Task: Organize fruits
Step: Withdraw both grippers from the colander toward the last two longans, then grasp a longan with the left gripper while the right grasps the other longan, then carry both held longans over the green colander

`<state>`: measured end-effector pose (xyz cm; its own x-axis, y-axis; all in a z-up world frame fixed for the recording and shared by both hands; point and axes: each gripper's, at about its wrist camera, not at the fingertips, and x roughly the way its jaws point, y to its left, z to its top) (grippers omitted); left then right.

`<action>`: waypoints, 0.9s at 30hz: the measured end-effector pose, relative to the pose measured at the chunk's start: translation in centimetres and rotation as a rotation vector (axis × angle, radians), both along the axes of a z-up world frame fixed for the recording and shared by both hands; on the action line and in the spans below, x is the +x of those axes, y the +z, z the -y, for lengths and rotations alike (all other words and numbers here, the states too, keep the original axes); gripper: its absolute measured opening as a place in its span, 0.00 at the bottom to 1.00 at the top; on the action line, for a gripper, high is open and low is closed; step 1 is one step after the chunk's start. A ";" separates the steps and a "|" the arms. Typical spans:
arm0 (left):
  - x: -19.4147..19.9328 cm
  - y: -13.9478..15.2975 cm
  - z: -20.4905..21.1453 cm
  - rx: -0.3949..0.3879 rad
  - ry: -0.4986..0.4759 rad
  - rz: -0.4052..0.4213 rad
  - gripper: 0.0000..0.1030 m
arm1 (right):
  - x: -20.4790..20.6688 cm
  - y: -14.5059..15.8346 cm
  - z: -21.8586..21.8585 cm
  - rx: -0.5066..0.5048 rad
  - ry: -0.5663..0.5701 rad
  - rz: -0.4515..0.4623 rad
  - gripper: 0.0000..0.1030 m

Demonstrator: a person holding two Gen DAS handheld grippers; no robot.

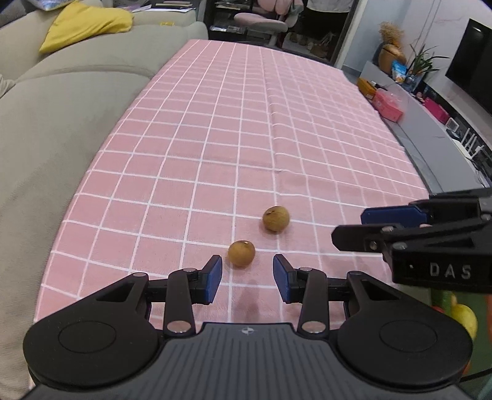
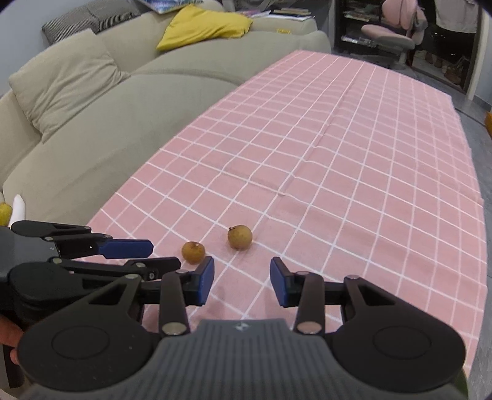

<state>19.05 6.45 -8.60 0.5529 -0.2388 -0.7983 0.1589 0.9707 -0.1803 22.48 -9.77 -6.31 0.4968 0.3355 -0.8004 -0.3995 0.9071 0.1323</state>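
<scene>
Reaching for fruit looks like the step in hand: the left tongs (image 1: 247, 278) stand apart and empty, low over the tabletop (image 1: 215, 138), with the near fruit (image 1: 241, 253) just ahead at 12 o'clock, slightly toward 11, not yet between the pads. The far fruit (image 1: 275, 218) lies beyond it toward 1 o'clock, apart from the first. Next, I judge, the left tongs must slide forward until the pads flank the near fruit, then close gently; being round, it may roll if nudged

The right tongs (image 2: 242, 281) are also apart and empty, with the far fruit (image 2: 240, 237) at their 12 o'clock and the near fruit (image 2: 193, 252) at 11, just beyond the left pad

Only the left view shows a yellow fruit (image 1: 466, 318) off the tabletop's edge at 4 o'clock, and a cluttered shelf (image 1: 430, 129) at 2. Only the right view shows a striped cushion (image 2: 77, 21) on the sofa (image 2: 92, 129). No bowl or tray appears in either view
</scene>
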 end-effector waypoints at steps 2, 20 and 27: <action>0.3 -0.8 0.1 0.005 0.009 -0.008 0.44 | 1.2 -0.6 -0.4 -0.006 0.016 -0.011 0.36; 2.0 -2.9 1.4 0.018 0.011 -0.003 0.27 | 7.0 -5.1 -3.7 -0.035 0.075 -0.098 0.31; 2.0 -2.8 1.1 0.012 0.026 -0.010 0.26 | 7.2 -5.5 -3.8 -0.042 0.072 -0.125 0.22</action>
<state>21.04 5.37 -11.41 0.5505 -0.2151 -0.8066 0.1317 0.9765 -0.1705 29.64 -6.00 -11.79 0.3680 0.3317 -0.8686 -0.4461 0.8827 0.1481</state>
